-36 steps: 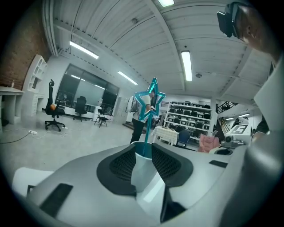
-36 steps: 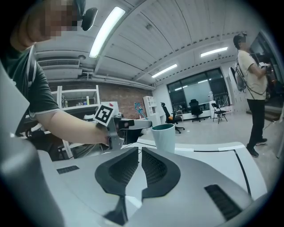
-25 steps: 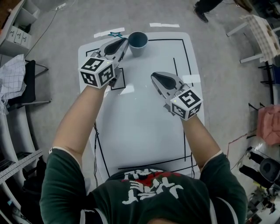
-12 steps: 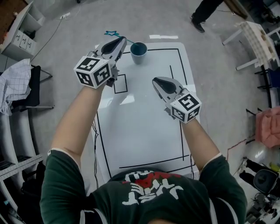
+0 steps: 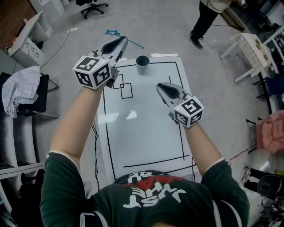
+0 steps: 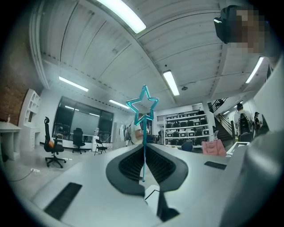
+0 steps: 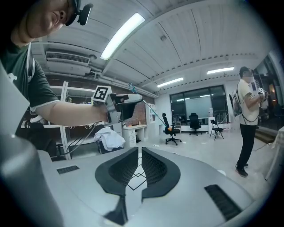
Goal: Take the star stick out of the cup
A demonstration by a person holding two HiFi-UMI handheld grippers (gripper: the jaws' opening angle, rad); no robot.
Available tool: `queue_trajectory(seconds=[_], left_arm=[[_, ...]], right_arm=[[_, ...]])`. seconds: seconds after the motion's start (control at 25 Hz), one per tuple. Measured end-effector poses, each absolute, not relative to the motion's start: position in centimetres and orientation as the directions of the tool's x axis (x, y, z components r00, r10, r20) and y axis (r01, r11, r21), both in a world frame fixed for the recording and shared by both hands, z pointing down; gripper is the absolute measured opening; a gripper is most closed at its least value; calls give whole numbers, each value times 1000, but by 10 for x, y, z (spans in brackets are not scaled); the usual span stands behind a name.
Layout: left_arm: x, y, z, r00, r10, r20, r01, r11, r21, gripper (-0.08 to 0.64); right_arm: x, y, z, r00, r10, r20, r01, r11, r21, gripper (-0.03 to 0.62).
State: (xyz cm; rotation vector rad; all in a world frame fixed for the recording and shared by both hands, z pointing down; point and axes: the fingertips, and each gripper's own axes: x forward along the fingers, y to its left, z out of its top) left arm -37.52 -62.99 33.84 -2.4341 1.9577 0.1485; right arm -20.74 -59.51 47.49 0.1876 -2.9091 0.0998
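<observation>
My left gripper (image 5: 121, 40) is shut on the thin teal star stick (image 5: 133, 43), held in the air beyond the table's far left corner. Its star (image 5: 113, 33) juts left of the jaws. In the left gripper view the stick (image 6: 143, 146) stands upright between the closed jaws, star (image 6: 142, 104) on top. The dark teal cup (image 5: 143, 64) stands on the white table (image 5: 146, 133) near the far edge, right of and below that gripper, apart from the stick. My right gripper (image 5: 161, 85) hovers over the table's right half, jaws shut on nothing (image 7: 139, 150).
Black lines and small rectangles (image 5: 124, 86) mark the table. A person (image 5: 208, 17) stands on the floor beyond the far right corner. A white rack (image 5: 253, 48) is at right, a chair with checked cloth (image 5: 17, 91) at left, an office chair (image 5: 91, 5) far back.
The left gripper has risen and drawn away from the cup with the star stick; a second ago its tips were right beside the cup's rim. The right gripper stayed put.
</observation>
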Motion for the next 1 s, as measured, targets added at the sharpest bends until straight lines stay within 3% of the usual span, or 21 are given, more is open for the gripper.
queue_trajectory(seconds=[1.0], left_arm=[[-354, -386, 81, 339, -905, -257, -936, -297, -189, 18]], right_arm=[[-183, -389, 268, -957, -272, 100, -252, 952, 175, 35]])
